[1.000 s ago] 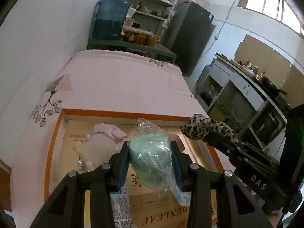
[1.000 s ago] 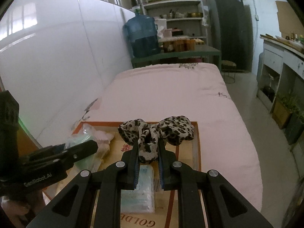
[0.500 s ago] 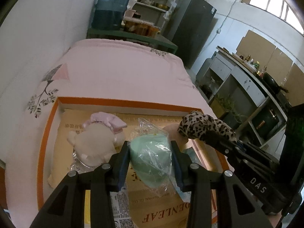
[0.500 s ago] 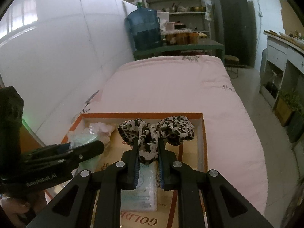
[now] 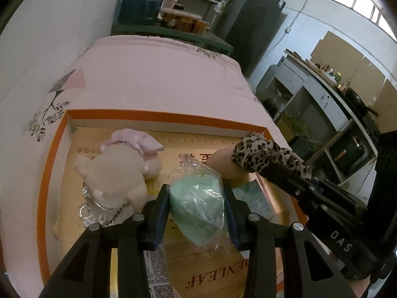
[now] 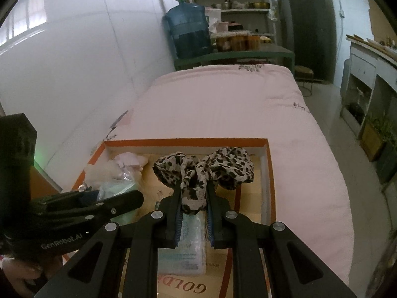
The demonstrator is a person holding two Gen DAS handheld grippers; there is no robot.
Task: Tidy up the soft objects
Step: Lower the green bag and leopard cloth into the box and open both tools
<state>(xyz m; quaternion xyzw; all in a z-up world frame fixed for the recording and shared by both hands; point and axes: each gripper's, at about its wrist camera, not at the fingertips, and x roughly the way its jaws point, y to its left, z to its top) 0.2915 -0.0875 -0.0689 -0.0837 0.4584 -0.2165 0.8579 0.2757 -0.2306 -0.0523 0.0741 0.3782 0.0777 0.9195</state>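
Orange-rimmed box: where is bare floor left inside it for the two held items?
Bare cardboard lies along the far wall of the orange-rimmed box, between the plush bear and the right wall, beyond the leopard-print scrunchie. The left side, around the bear, and the near middle, with the tissue pack, are crowded.

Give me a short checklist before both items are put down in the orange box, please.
1. Left tongs shut on the green bagged item: ok.
2. Right tongs shut on the leopard scrunchie: ok.
3. Both items over the orange box: ok.
4. Free floor beside the plush toy: ok.
5. Tissue pack lies right under the scrunchie: not ok.
6. Height above the box floor: cannot tell.
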